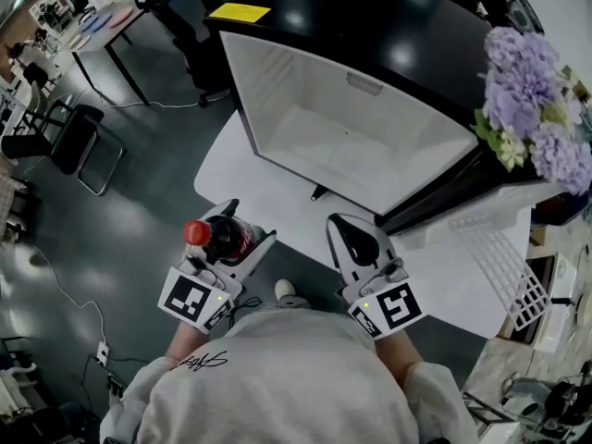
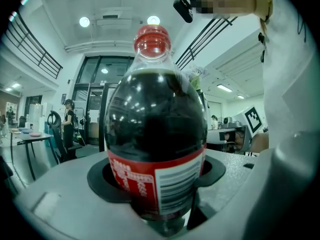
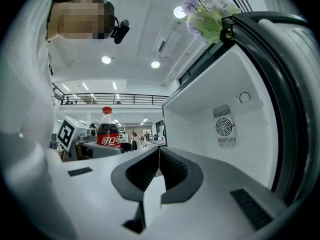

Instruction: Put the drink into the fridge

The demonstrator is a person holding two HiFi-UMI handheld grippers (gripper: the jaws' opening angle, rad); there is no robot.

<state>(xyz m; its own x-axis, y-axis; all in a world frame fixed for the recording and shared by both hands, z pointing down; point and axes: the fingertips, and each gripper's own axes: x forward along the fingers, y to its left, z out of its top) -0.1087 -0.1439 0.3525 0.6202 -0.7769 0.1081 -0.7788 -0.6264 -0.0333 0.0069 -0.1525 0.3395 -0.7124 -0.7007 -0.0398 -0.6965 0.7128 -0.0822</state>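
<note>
A cola bottle [image 1: 220, 239] with a red cap and red label stands upright between the jaws of my left gripper [image 1: 237, 226], which is shut on its lower body. In the left gripper view the bottle [image 2: 157, 134] fills the middle, pressed by both pads. The black mini fridge [image 1: 370, 137] stands open just ahead, and its white inside is bare. My right gripper [image 1: 348, 235] is beside the left one, in front of the fridge opening, shut with nothing in it. From the right gripper [image 3: 157, 156] I see the bottle [image 3: 106, 131] to the left and the fridge's inside wall [image 3: 220, 119] to the right.
The fridge door [image 1: 504, 271] with its white rack hangs open at the right. Purple flowers [image 1: 532, 100] sit on the fridge top, near a yellow note [image 1: 239, 12]. The fridge rests on a white table [image 1: 231, 169]. A black chair [image 1: 74, 137] stands on the floor at the left.
</note>
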